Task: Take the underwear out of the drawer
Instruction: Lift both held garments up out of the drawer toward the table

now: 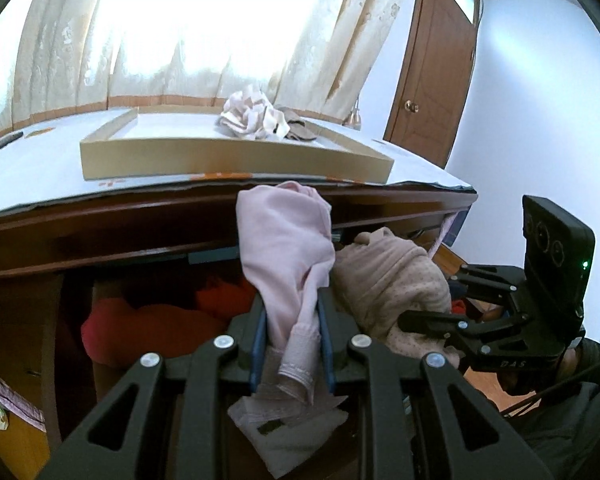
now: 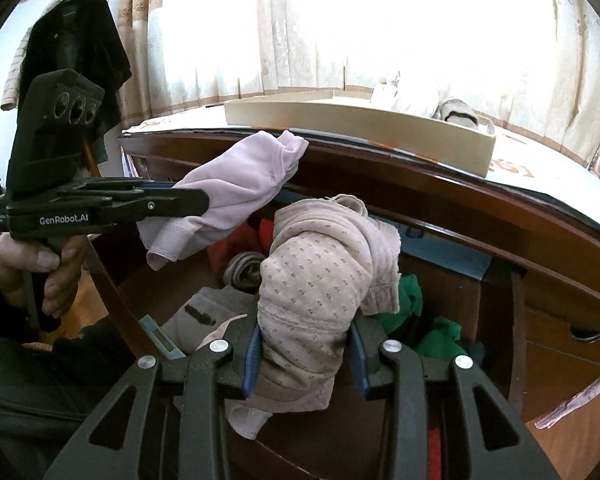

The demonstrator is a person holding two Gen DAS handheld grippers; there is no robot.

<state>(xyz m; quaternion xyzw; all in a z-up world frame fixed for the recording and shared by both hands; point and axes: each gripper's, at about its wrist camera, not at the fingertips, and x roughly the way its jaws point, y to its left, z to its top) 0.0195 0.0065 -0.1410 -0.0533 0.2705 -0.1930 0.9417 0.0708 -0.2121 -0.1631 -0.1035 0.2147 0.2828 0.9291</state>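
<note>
My left gripper (image 1: 292, 312) is shut on a pale pink piece of underwear (image 1: 284, 248), which stands up in front of the desk edge. The right wrist view shows the same gripper (image 2: 202, 200) side-on with that pink piece (image 2: 236, 188) sticking out to the right. My right gripper (image 2: 304, 344) is shut on a beige dotted piece of underwear (image 2: 316, 280), bunched above the open drawer (image 2: 116, 292). The left wrist view has that gripper (image 1: 432, 320) and the beige piece (image 1: 392, 280) at the right. Both pieces hang clear of the drawer's contents.
A shallow cardboard tray (image 1: 236, 160) sits on the desk top with a small pile of light underwear (image 1: 256, 116) at its far side. Green (image 2: 432, 332), red and grey clothes (image 2: 240, 272) fill the drawer. A curtain hangs behind, and a brown door (image 1: 432, 80) stands at right.
</note>
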